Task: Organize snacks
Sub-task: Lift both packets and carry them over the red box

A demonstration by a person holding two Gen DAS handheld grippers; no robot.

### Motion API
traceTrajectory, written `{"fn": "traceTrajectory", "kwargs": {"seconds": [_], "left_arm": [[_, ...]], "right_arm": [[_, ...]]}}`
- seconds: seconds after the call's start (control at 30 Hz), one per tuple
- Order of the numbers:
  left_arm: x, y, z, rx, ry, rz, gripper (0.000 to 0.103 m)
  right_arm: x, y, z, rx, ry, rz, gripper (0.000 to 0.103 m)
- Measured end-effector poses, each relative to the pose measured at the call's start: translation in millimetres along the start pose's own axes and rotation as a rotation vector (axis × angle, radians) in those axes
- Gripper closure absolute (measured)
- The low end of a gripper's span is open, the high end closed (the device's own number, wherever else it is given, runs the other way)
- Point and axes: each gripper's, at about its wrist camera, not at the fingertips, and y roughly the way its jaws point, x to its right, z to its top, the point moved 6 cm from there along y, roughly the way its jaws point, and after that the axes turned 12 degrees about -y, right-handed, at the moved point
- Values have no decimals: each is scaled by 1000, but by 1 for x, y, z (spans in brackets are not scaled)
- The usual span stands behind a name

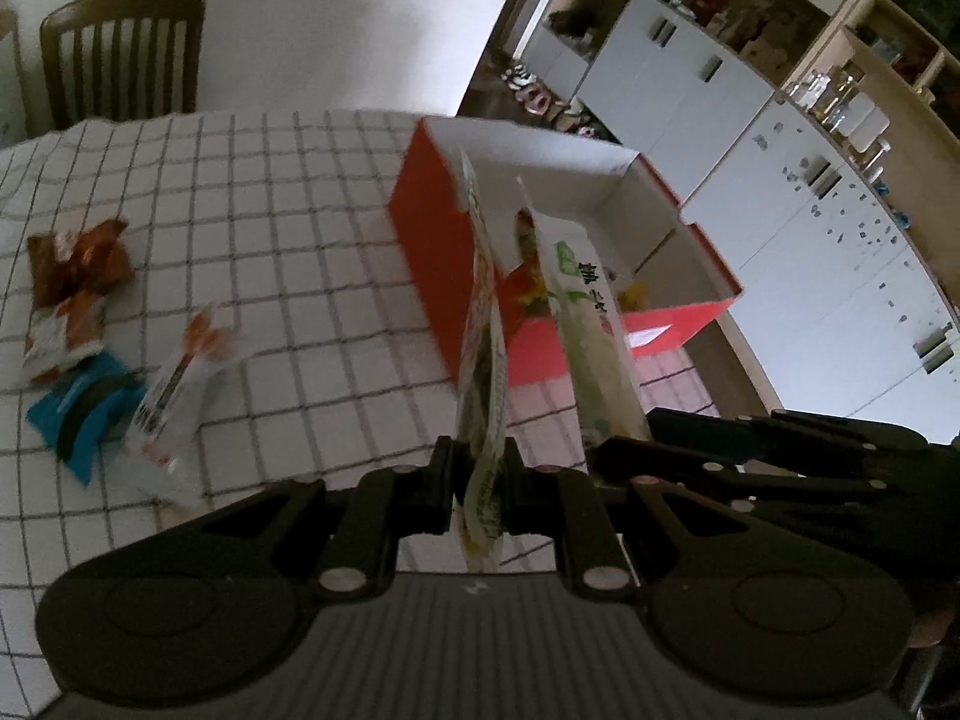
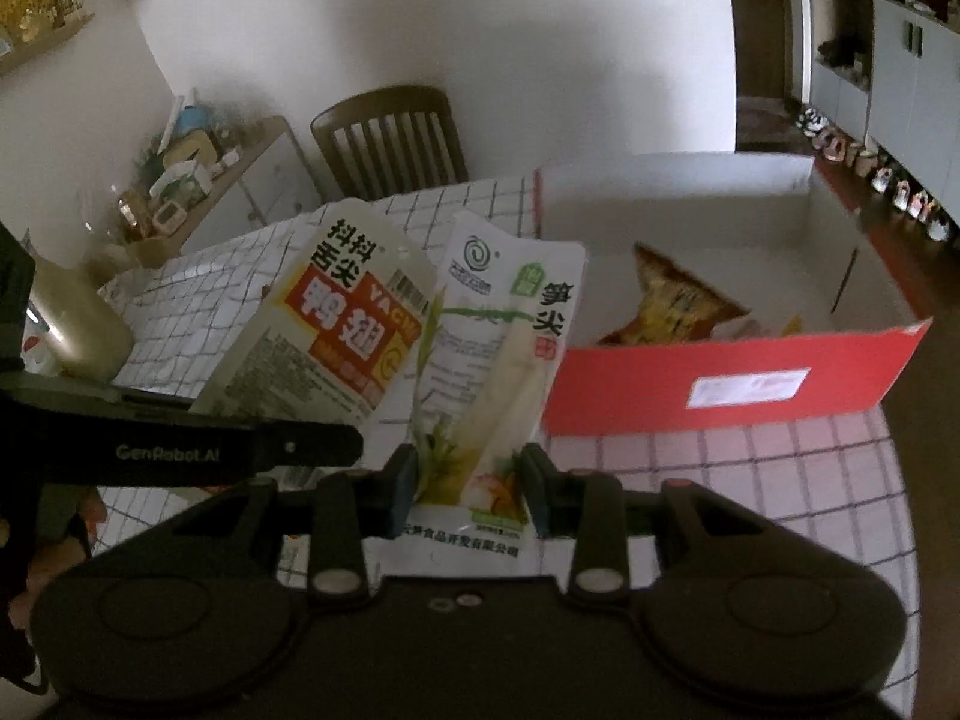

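Two black grippers, each pinching one packet above the checked tablecloth [image 1: 288, 228]: left gripper [image 1: 478, 489], edge-on yellow-and-white pouch [image 1: 483, 360]; right gripper [image 2: 468, 489], white bamboo-shoot pouch [image 2: 498, 360]; red open cardboard box [image 2: 732, 384], contents partly hidden; three blurred snack packets [image 1: 78, 294] beside it.

Box [image 2: 720, 384]: cardboard, matt red outside, matt white inside. Tablecloth [image 1: 270, 192]: white with a dark grid, matt; probably woven cloth, though blur hides the weave. Bamboo pack [image 2: 504, 354] and duck-wing pack [image 2: 336, 324]: smooth plastic film with a slight sheen. Blue packet [image 1: 78, 414] and brown wrappers [image 1: 78, 276]: glossy crinkled film. Left gripper [image 1: 480, 492] and right gripper [image 2: 468, 492]: matt black plastic with bright metal pins. Chair [image 2: 390, 138]: dark wood, satin finish.
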Motion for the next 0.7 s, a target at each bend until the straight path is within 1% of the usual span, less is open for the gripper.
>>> {"fn": "traceTrajectory", "kwargs": {"seconds": [0.07,0.3,0.47,0.7], "left_arm": [[15,4,7,9,13,0,89],[59,27,30,47,45,11,89],[87,50,46,58,64,36,89],[115,84,64,68,90,71,89]], "right_arm": [[13,-4,3,6,6,0,68],[63,-11,14,23,-10,-54,68],[98,-8,22,27,-11,-95,68],[145,3,28,16,-18,-149,68]]}}
